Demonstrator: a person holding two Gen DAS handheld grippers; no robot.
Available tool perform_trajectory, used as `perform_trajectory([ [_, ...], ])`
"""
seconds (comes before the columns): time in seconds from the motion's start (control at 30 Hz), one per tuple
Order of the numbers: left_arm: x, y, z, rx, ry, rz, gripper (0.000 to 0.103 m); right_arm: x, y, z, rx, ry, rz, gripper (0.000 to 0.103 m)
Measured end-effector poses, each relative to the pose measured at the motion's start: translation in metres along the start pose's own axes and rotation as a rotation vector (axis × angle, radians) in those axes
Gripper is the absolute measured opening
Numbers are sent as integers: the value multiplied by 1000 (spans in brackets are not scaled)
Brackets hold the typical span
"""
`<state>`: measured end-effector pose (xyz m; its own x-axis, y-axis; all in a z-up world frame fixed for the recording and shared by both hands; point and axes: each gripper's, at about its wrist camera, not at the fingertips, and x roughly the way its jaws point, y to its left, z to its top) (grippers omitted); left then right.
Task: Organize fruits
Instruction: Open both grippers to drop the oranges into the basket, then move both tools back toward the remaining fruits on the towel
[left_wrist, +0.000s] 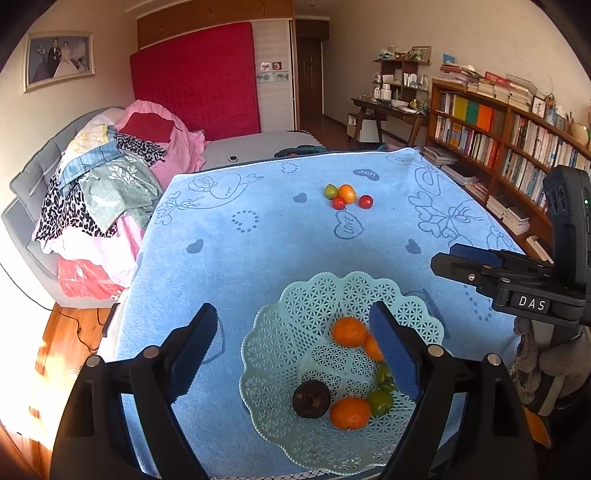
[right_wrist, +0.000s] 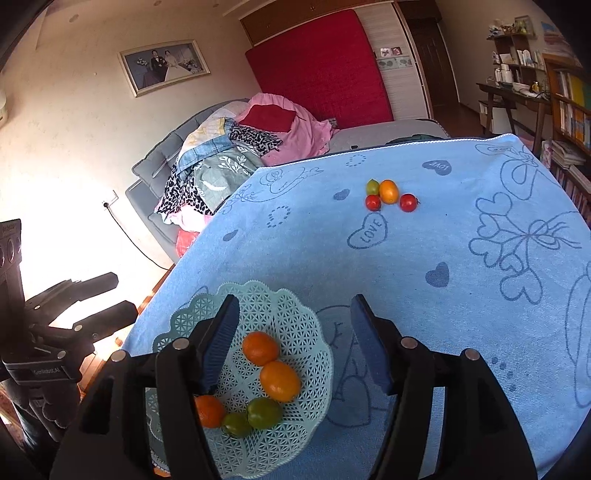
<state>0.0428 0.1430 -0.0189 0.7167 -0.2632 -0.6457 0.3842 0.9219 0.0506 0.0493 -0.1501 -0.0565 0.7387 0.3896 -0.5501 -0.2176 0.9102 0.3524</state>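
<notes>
A pale green lattice basket (left_wrist: 295, 325) (right_wrist: 295, 314) sits near the front of the blue towel. It holds several orange fruits (left_wrist: 349, 331) (right_wrist: 280, 381), green fruits (left_wrist: 380, 401) (right_wrist: 264, 412) and a dark round fruit (left_wrist: 311, 398). At the far side lie a green fruit (left_wrist: 331, 191) (right_wrist: 373, 187), an orange fruit (left_wrist: 347, 193) (right_wrist: 389, 191) and two red tomatoes (left_wrist: 365, 201) (right_wrist: 407, 202). My left gripper (left_wrist: 295, 343) is open and empty above the basket. My right gripper (right_wrist: 293, 343) is open and empty over the basket's right edge; it also shows in the left wrist view (left_wrist: 461, 260).
The blue towel (left_wrist: 240, 258) (right_wrist: 461, 258) covers the table. A bed piled with clothes (left_wrist: 110, 177) (right_wrist: 229, 166) stands to the left. Bookshelves (left_wrist: 498, 147) and a desk (left_wrist: 391, 110) line the right wall.
</notes>
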Motion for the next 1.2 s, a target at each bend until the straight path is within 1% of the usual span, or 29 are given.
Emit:
perform_trajectory([
  [0.1, -7, -6, 1, 3, -9, 8, 85, -10, -2, -3, 0, -10, -1, 65],
  [0.13, -10, -8, 1, 5, -14, 10, 88, -13, -3, -4, 2, -14, -3, 65],
  [0.2, -13, -13, 3, 12, -25, 13, 89, -19, -7, -4, 8, -24, -10, 74],
  [0.33, -13, -23, 7, 29, -44, 15, 89, -29, -14, -5, 13, -37, -34, 77],
  [0.4, -7, -26, 11, 35, -56, 23, 89, -31, -18, -3, 5, -50, -60, 88],
  [0.47, -1, -28, 15, 42, -70, 31, 89, -35, -21, -2, -1, -83, -98, 96],
  [0.57, 11, -29, 24, 71, -85, 40, 89, -37, -27, 3, -22, -118, -147, 98],
  [0.63, 22, -26, 34, 71, -59, 19, 89, -32, -33, 6, -21, -103, -154, 98],
  [0.77, 48, -17, 56, 37, -6, -20, 89, -16, -53, 10, 8, -60, -171, 98],
  [0.87, 72, -15, 72, 40, 33, -16, 89, 1, -67, 17, 29, -27, -180, 98],
  [1.03, 125, -10, 98, 43, 121, 10, 89, 32, -86, 37, 21, 13, -204, 98],
  [1.13, 154, -9, 111, 55, 153, -13, 89, 57, -99, 52, 11, 43, -223, 98],
  [1.2, 173, -9, 120, 62, 170, -22, 89, 73, -110, 63, 23, 68, -216, 98],
])
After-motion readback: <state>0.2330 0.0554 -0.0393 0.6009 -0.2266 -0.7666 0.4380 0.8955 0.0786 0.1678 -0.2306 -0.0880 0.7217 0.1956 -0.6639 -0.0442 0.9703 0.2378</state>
